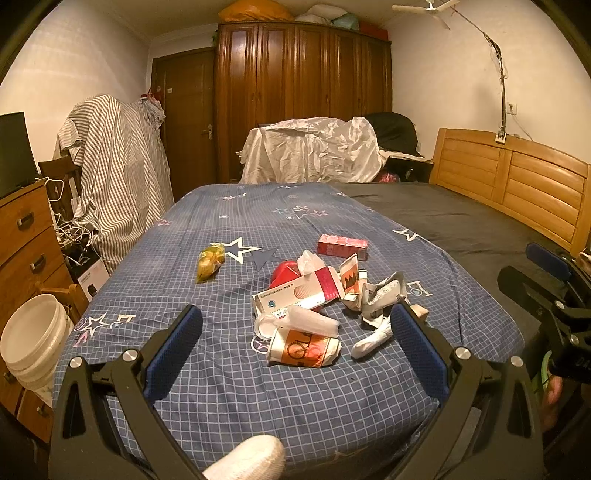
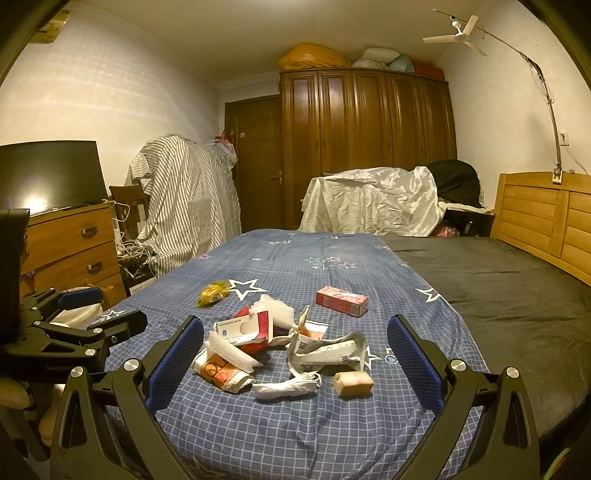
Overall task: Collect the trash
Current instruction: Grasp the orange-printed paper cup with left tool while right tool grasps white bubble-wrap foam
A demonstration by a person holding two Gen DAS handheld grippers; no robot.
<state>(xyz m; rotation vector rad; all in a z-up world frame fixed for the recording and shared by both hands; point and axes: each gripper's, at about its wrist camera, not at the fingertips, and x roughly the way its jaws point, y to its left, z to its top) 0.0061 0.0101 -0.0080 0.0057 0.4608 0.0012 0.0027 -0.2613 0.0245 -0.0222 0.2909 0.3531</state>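
Two gaping tongs (image 1: 295,354) (image 2: 295,360) face crumpled paper cup (image 1: 303,349), flattened carton (image 1: 295,293).

Dim bedroom: dark wooden wardrobe (image 1: 303,99), brown door (image 1: 188,122), pale walls, ceiling fan (image 2: 456,33), wooden headboard (image 1: 513,181).

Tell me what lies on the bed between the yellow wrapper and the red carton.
Only bare star-print bedsheet. Between the yellow wrapper and the red carton no trash lies; the pile sits nearer the camera. The right wrist view shows this.
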